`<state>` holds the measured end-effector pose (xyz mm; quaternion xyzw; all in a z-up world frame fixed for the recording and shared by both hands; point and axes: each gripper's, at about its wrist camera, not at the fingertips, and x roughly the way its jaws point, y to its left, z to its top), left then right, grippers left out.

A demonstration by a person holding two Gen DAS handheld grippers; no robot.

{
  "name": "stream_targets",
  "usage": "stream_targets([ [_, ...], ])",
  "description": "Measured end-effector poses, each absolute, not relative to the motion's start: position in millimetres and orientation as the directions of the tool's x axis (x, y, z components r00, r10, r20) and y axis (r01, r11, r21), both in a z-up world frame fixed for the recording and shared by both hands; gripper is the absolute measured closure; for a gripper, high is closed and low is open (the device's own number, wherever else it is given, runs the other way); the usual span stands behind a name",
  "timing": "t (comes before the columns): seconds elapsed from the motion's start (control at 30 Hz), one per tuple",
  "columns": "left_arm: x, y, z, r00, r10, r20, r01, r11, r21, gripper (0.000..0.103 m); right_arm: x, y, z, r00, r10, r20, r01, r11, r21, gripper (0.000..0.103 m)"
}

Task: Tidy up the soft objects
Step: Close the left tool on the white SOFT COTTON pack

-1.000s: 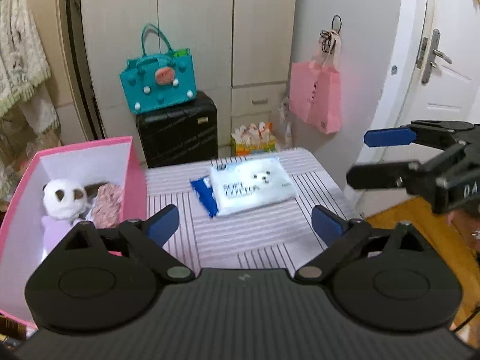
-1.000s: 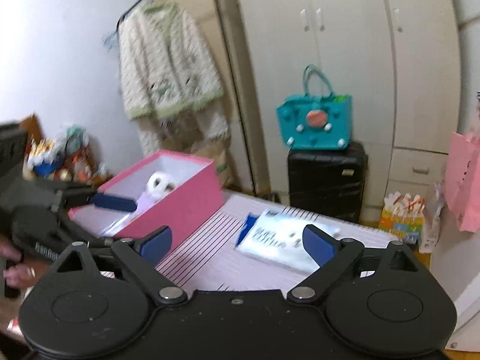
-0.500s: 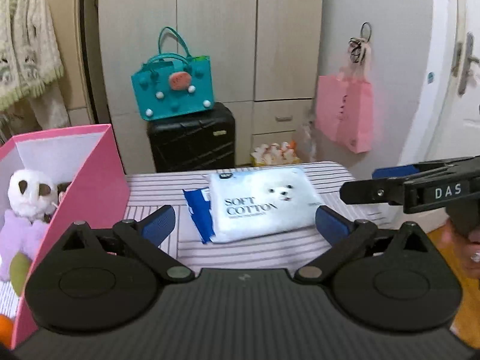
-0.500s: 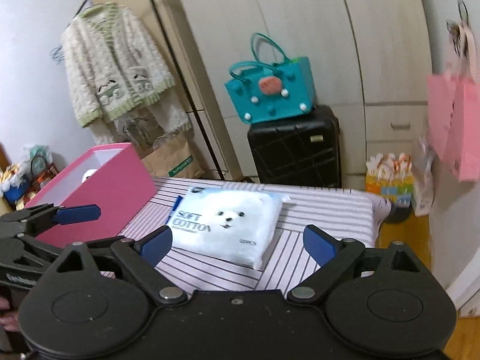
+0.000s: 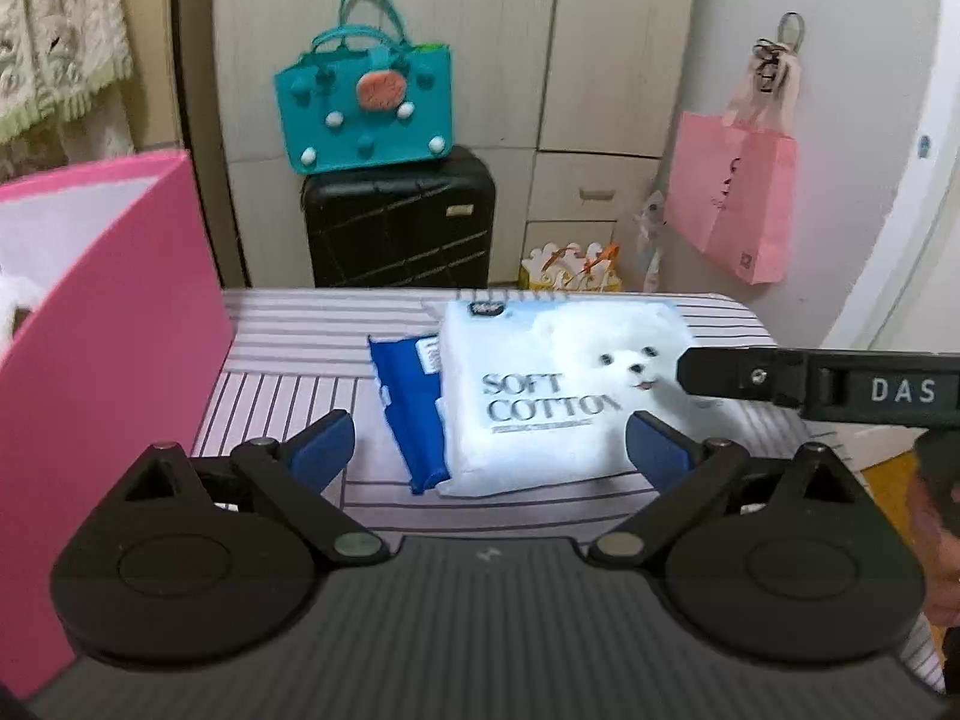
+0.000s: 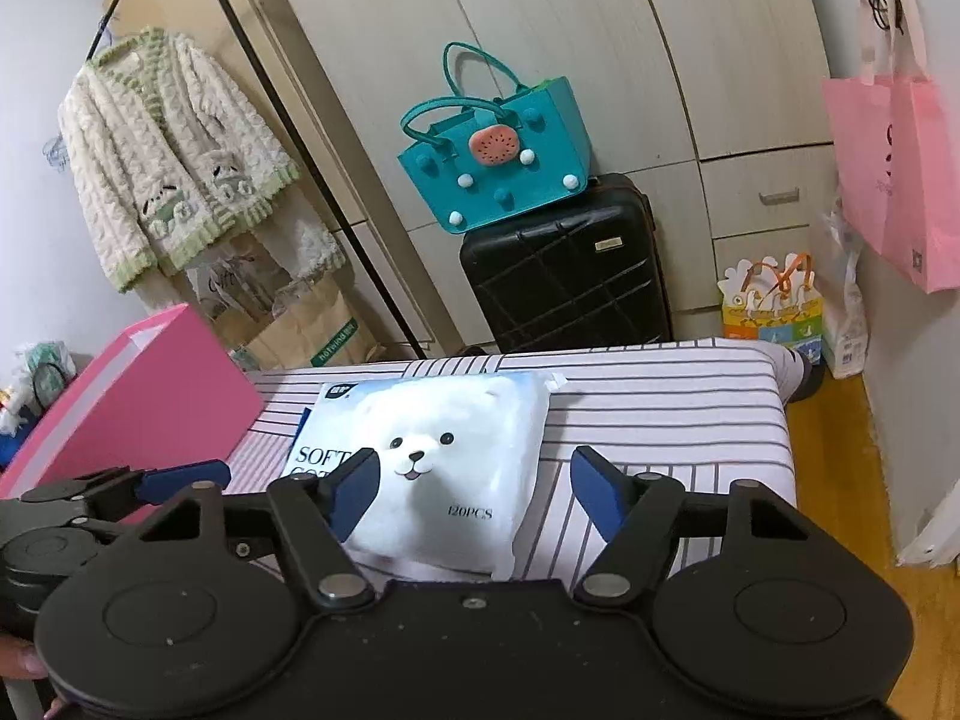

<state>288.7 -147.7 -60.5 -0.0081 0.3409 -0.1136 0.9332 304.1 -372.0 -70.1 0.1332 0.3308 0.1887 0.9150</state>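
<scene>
Bench (image 5: 288,354) under a striped cloth, carrying a soft white cotton-pad pack (image 5: 558,396) printed with a fluffy dog face, lying flat near the middle. A glossy blue pouch (image 5: 408,408) lies partly tucked under its left edge. A tall pink box (image 5: 114,372) with smooth card walls stands at the bench's left side. Left hand-held gripper (image 5: 489,444): blue-padded fingers apart, nothing between them, hovering short of the pack. Right hand-held gripper (image 6: 474,492): jaws closing, pads flanking the pack's near portion but not pressing it. Behind the bench: a ribbed black suitcase (image 6: 570,264) topped by a teal felt bag (image 6: 498,156); a pink paper bag (image 6: 894,168) hangs at right
</scene>
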Motion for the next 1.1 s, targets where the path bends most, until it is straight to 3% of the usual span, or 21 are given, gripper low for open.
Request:
stream_targets([
  [0.1,293,-144,-68,0.732,-0.229,-0.642,0.194,0.973,-0.126,0.015,306,-368,-72,0.708,0.428,-0.562,-0.258,0.897,0.358,0.039],
  [0.17,295,-141,-71,0.725,-0.235,-0.647,0.182,0.972,-0.149,0.030,306,-368,-75,0.702,0.432,-0.567,-0.251,0.894,0.371,0.042],
  [0.37,297,-135,-76,0.728,-0.266,-0.632,0.181,0.963,-0.197,0.044,307,-369,-82,0.694,0.436,-0.573,-0.234,0.889,0.393,0.069],
  [0.43,297,-134,-77,0.731,-0.272,-0.626,0.179,0.962,-0.208,0.048,304,-367,-81,0.694,0.436,-0.573,-0.244,0.891,0.382,0.073],
  [0.67,293,-126,-75,0.708,-0.322,-0.628,0.187,0.944,-0.272,0.062,293,-362,-74,0.694,0.438,-0.572,-0.255,0.892,0.374,0.074],
  [1.1,258,-131,-71,0.688,-0.330,-0.647,0.245,0.944,-0.221,0.065,264,-360,-68,0.685,0.439,-0.581,-0.245,0.890,0.384,0.071],
])
